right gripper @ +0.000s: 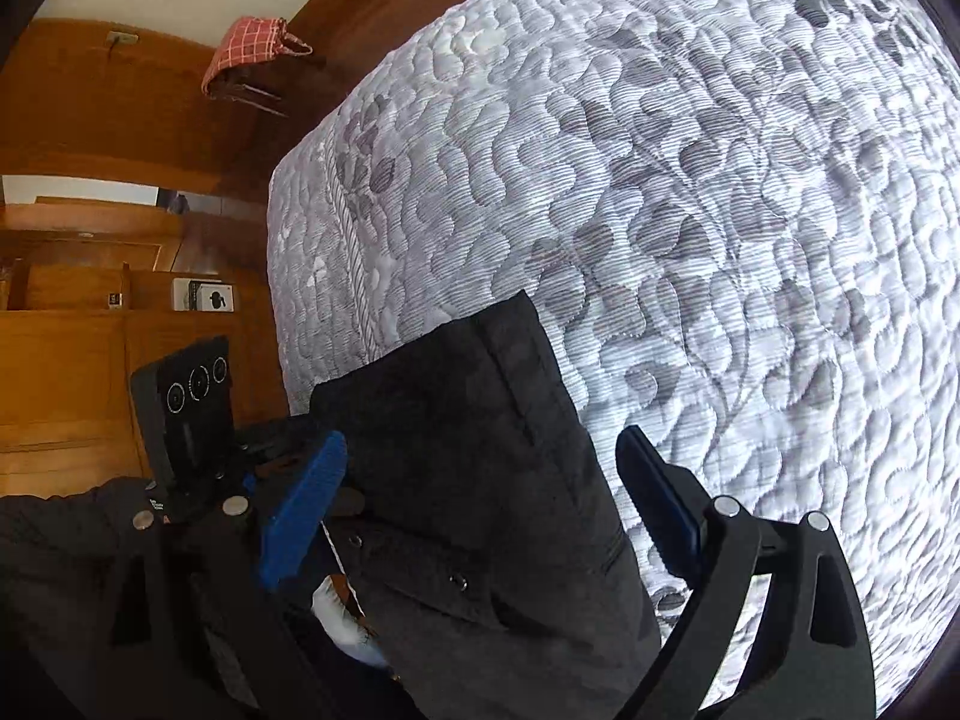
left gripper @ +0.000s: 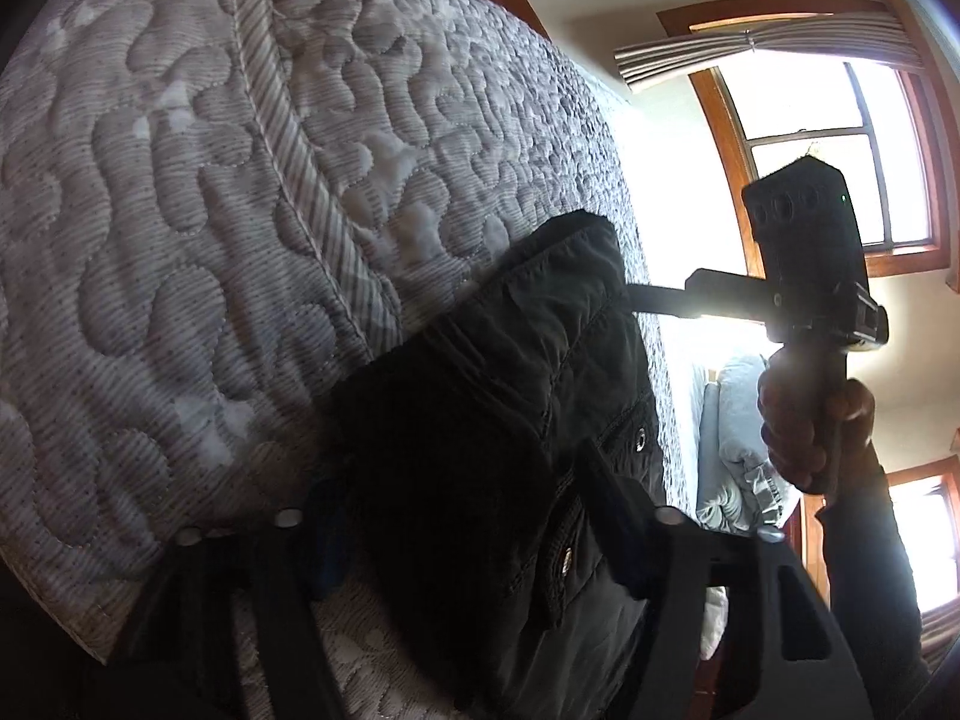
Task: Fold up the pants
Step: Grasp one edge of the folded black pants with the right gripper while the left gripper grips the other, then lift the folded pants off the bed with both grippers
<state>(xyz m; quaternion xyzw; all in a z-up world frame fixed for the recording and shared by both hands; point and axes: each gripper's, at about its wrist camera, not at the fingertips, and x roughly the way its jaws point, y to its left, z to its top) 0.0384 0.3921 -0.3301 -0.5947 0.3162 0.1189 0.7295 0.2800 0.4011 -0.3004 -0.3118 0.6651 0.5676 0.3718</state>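
Note:
Black pants, folded into a thick stack with snap buttons showing, lie near the edge of a quilted grey mattress. My left gripper has a finger on each side of the stack, and dark cloth fills the gap. I cannot tell whether the pads press. The right gripper hovers over the same pants with its blue pads wide apart and open. In the left wrist view a hand holds the right gripper, one finger reaching the pants' far edge.
The mattress edge drops off just beside the pants. A bright wood-framed window and pale blue bedding lie beyond it. Wooden cupboards and a red checked cloth stand on the other side.

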